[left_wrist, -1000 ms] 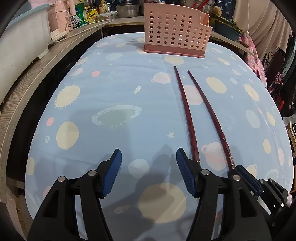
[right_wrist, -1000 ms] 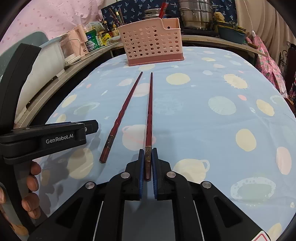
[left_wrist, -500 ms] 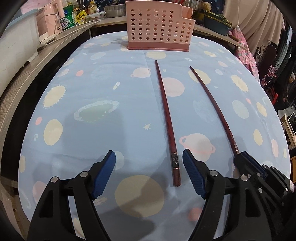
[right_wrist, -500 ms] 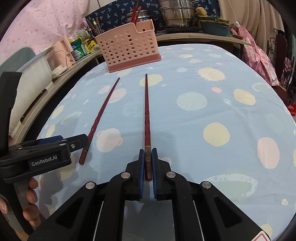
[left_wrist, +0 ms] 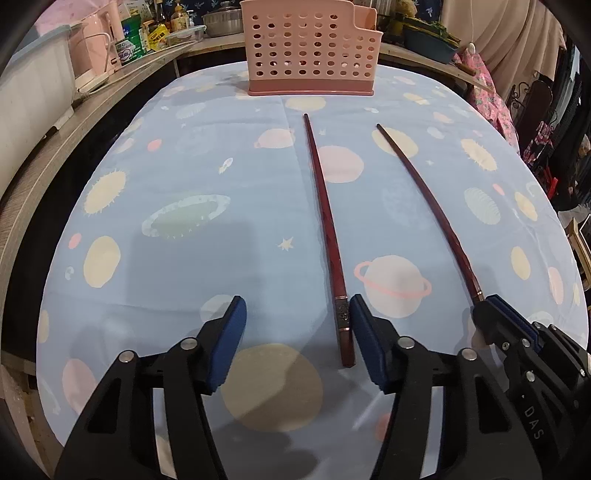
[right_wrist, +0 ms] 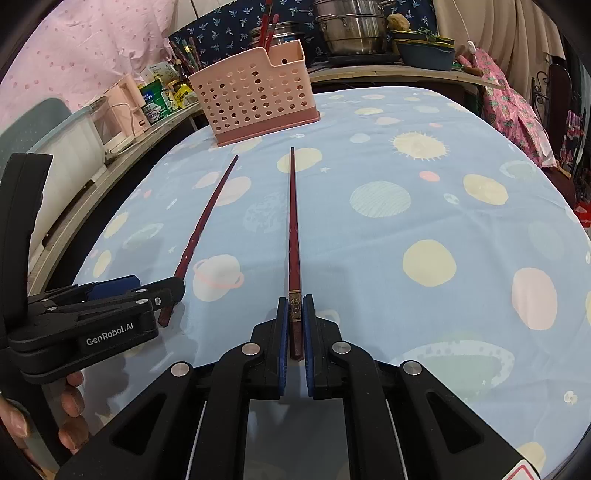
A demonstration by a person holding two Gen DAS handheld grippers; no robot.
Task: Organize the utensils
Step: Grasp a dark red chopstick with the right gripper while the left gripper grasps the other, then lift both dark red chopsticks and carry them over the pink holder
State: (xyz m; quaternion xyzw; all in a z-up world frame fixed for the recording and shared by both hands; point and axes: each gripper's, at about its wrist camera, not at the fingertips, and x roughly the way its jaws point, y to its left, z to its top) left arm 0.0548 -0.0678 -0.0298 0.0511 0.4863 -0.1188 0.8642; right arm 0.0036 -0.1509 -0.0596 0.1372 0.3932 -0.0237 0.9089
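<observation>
Two dark red chopsticks lay lengthwise on the planet-print cloth (left_wrist: 184,177), tips toward the far pink basket (left_wrist: 312,48). Left chopstick (left_wrist: 327,236): butt end on the cloth between the closing jaws of the left gripper (left_wrist: 295,343), just beside the right-hand pad, the left pad well clear. Right chopstick (right_wrist: 294,236): butt end clamped in the narrow right gripper (right_wrist: 295,332). More chopsticks (right_wrist: 267,26) stood in the basket. Pots (right_wrist: 351,26) lined the far counter.

Planet-print tablecloth (left_wrist: 184,258), steel pots (right_wrist: 354,29)
</observation>
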